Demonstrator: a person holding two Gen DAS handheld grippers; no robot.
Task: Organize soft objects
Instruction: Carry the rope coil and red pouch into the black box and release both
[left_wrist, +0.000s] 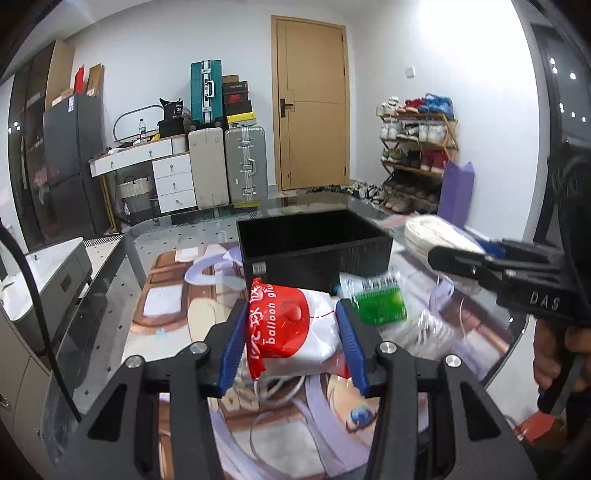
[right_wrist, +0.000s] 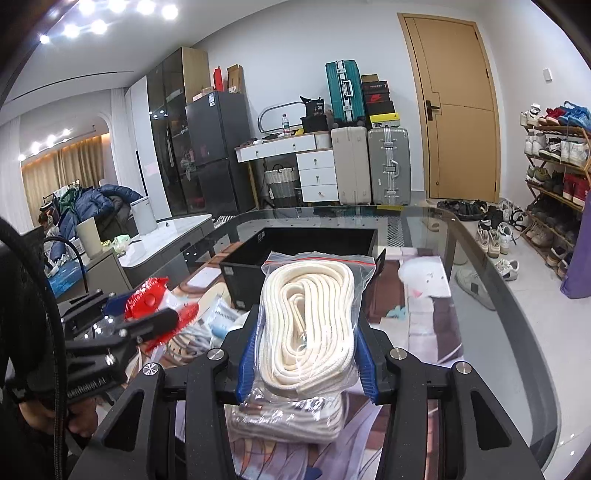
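My left gripper (left_wrist: 291, 310) is shut on a red and white balloon glue packet (left_wrist: 295, 332), which hangs just above the printed mat in front of the black box (left_wrist: 325, 262). In the right wrist view that packet (right_wrist: 147, 299) shows between the left gripper (right_wrist: 144, 308) pads at the left. My right gripper (right_wrist: 308, 314) is shut on a clear zip bag of white rope (right_wrist: 310, 280), held up in front of the black box (right_wrist: 243, 280). Seen from the left wrist, the right gripper (left_wrist: 439, 254) and its rope bag (left_wrist: 432, 229) are right of the box.
A green packet (left_wrist: 380, 299) and a white cord bundle (left_wrist: 432, 332) lie on the mat right of the glue packet. Another rope bag (right_wrist: 288, 421) lies under the right gripper. The glass table edge (right_wrist: 480, 295) curves away at the right; a person's hand (left_wrist: 550, 350) grips the right handle.
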